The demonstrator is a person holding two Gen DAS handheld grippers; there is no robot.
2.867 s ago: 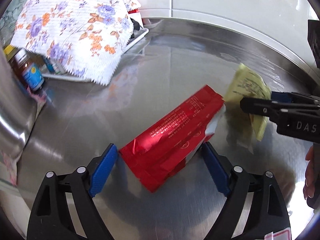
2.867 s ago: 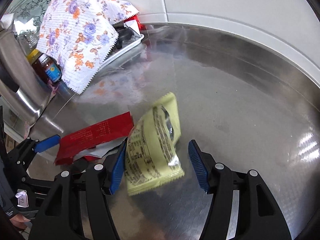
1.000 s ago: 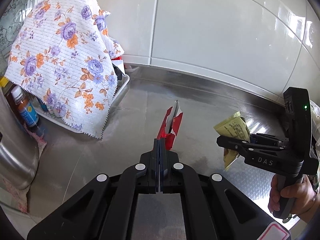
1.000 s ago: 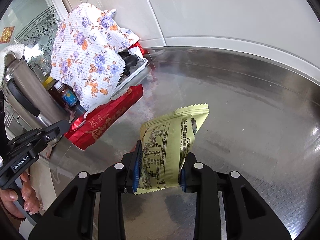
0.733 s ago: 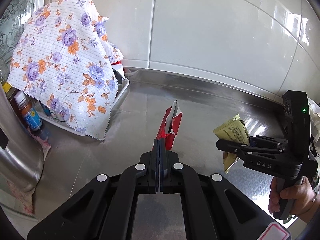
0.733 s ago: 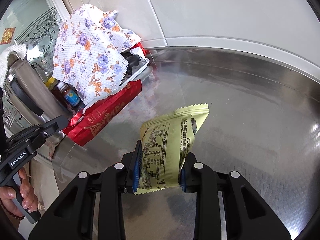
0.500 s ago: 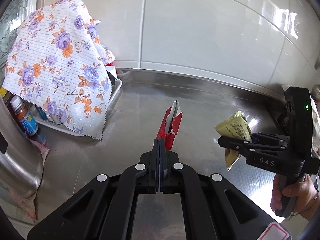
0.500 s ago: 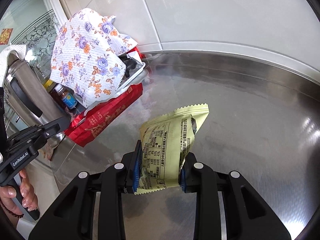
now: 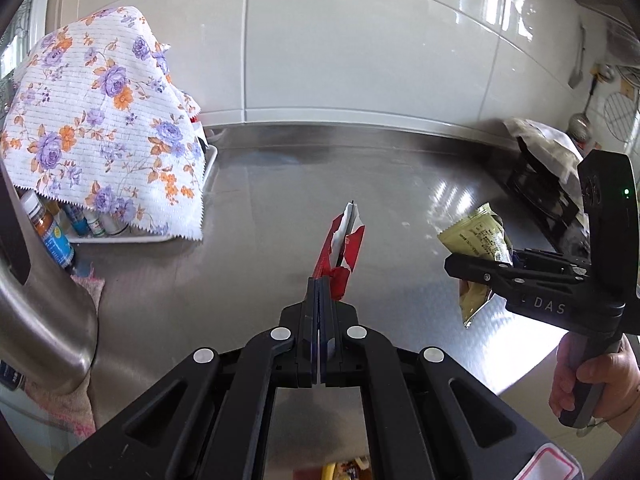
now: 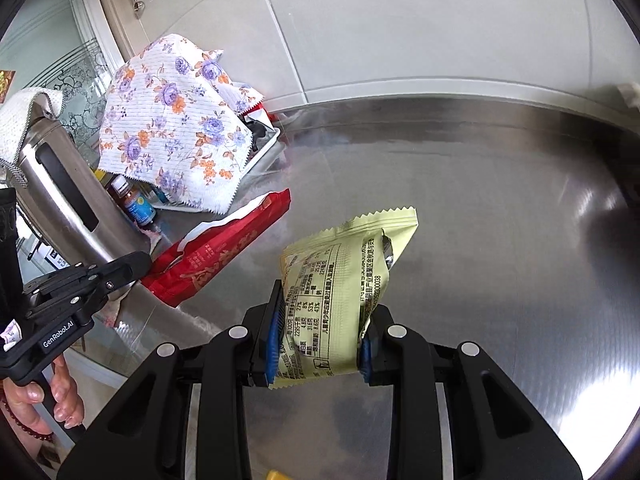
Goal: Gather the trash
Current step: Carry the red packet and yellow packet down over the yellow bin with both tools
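Both wrappers are now off the worktop [image 9: 400,184] where they lay: my left tongs [image 9: 319,300] pinch the red wrapper [image 9: 340,246] flat, my right tongs [image 10: 320,344] clamp the yellow packet [image 10: 340,280], so I judge only binning remains.

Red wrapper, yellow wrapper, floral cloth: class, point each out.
red wrapper [image 10: 224,256], right wrist view, printed red face.
yellow wrapper [image 10: 340,280], right wrist view, printed label panel.
floral cloth [image 9: 104,128], left wrist view, middle of its draped front.
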